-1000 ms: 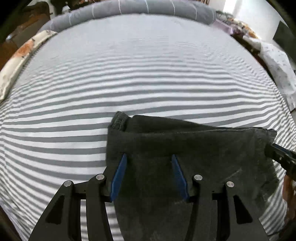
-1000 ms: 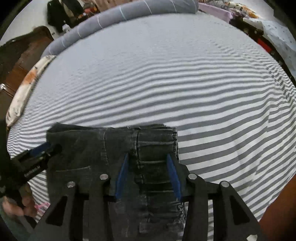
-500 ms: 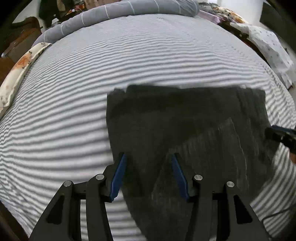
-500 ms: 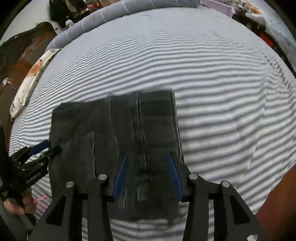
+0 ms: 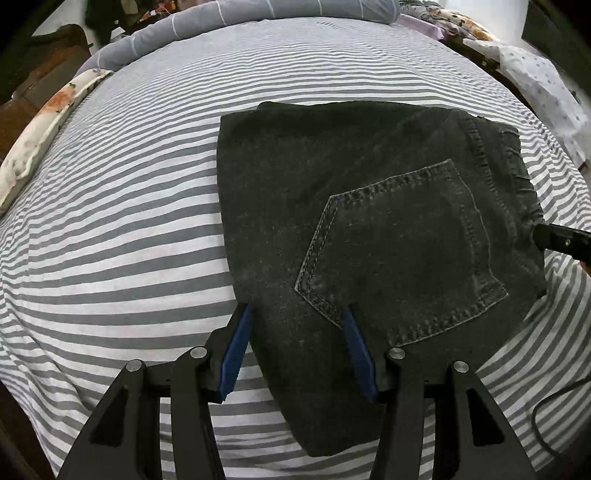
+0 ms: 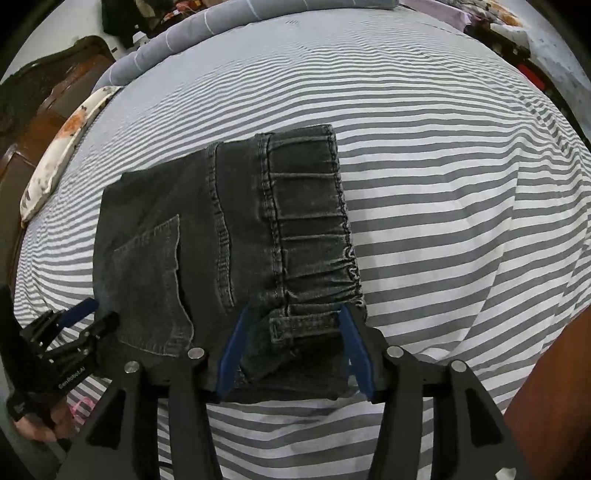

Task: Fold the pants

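Two grippers at near edge of folded pants (image 5: pixel 369 229), mid-frame on striped bed sheet (image 5: pixel 129 221). Wide bare sheet above and left of pants; rolled grey blanket (image 5: pixel 258 14) along top edge. Pants: dark denim rectangle, back pocket up (elastic waistband toward right). Left gripper (image 5: pixel 297 347) spread wide, gripping nothing. Right gripper (image 6: pixel 291 347) likewise agape, straddling waistband corner.
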Action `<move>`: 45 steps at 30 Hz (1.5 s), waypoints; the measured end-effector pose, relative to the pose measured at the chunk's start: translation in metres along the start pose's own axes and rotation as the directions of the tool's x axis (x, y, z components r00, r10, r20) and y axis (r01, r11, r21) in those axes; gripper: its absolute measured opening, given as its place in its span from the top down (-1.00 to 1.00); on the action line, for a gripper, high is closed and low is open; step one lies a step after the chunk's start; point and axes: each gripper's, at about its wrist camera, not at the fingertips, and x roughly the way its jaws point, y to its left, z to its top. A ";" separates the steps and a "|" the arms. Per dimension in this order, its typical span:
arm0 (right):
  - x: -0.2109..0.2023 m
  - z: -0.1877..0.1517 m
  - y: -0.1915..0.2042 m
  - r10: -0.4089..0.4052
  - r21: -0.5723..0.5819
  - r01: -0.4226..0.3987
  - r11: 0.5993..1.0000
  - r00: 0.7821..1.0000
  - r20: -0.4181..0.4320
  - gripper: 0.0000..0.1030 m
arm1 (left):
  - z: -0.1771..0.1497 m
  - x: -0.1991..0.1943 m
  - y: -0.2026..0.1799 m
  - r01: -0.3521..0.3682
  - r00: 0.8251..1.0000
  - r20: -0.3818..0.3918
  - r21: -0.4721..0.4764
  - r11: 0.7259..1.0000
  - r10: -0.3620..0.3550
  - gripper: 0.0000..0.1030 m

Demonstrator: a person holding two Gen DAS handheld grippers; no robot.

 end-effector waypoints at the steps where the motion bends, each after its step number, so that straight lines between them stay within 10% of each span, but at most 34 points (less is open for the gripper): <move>1: 0.000 0.001 0.000 0.011 0.000 -0.011 1.000 1.000 0.002 -0.01 | 0.001 -0.001 0.002 0.012 1.000 -0.005 -0.006 1.000 -0.012 -0.02; 5: -0.007 0.008 -0.014 0.144 0.021 -0.145 0.989 0.989 0.019 -0.12 | 0.010 -0.007 0.024 0.131 0.991 0.003 -0.074 0.989 -0.131 -0.03; 17: 0.032 0.050 -0.096 0.493 0.138 -0.484 0.864 0.869 -0.039 -0.31 | 0.036 0.030 0.112 0.389 0.912 0.044 -0.412 0.824 -0.408 -0.11; 29: 0.077 0.055 -0.098 0.709 0.143 -0.695 0.705 0.695 -0.119 -0.33 | 0.038 0.035 0.094 0.474 0.872 0.059 -0.345 0.810 -0.486 -0.11; 31: 0.081 0.053 -0.089 0.727 0.124 -0.717 0.686 0.668 -0.159 -0.33 | 0.036 0.032 0.090 0.449 0.888 0.059 -0.318 0.835 -0.455 -0.12; 39: 0.093 0.064 -0.076 0.728 0.181 -0.705 0.686 0.668 -0.155 -0.26 | 0.041 0.032 0.074 0.428 0.902 0.073 -0.282 0.859 -0.426 -0.57; 41: 0.092 0.061 -0.074 0.688 0.191 -0.662 0.725 0.706 -0.165 0.20 | 0.047 0.032 0.060 0.355 0.934 0.046 -0.259 0.898 -0.355 -0.56; 45: 0.077 0.053 -0.063 0.610 0.194 -0.583 0.789 0.780 -0.140 0.47 | 0.046 0.024 0.047 0.252 0.967 0.038 -0.233 0.939 -0.250 0.05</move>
